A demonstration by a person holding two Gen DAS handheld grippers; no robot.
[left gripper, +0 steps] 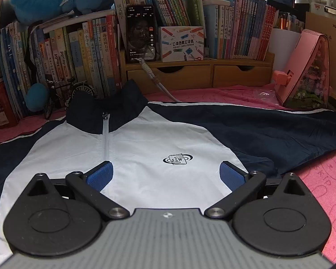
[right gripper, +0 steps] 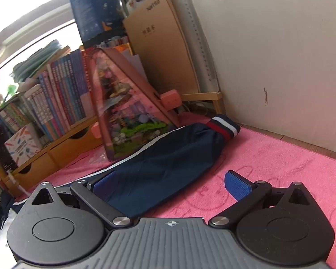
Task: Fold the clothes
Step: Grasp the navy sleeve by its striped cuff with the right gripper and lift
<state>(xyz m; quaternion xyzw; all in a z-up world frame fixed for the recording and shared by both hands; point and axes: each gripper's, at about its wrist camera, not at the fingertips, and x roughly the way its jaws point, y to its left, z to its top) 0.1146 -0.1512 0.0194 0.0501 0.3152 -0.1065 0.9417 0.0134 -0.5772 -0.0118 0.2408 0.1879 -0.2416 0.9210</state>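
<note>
A white and navy zip jacket (left gripper: 145, 148) lies front-up and spread flat on a pink cloth (left gripper: 324, 179), its collar toward the bookshelf. A dark logo (left gripper: 177, 158) marks the chest. My left gripper (left gripper: 165, 174) hovers over the white chest panel, open, with nothing between its blue pads (left gripper: 100, 176). In the right wrist view the navy sleeve (right gripper: 168, 163) stretches to a red, white and navy striped cuff (right gripper: 224, 127). My right gripper (right gripper: 170, 186) is open above the sleeve's lower edge; one blue pad (right gripper: 237, 187) stands over the pink cloth (right gripper: 280, 161).
Behind the jacket stand rows of books (left gripper: 78, 51), a wooden drawer shelf (left gripper: 190, 74), a phone (left gripper: 141, 33) with a white cable, a model bicycle (left gripper: 65, 94) and a pink triangular dollhouse (left gripper: 306, 71). A white wall (right gripper: 280, 56) bounds the right side.
</note>
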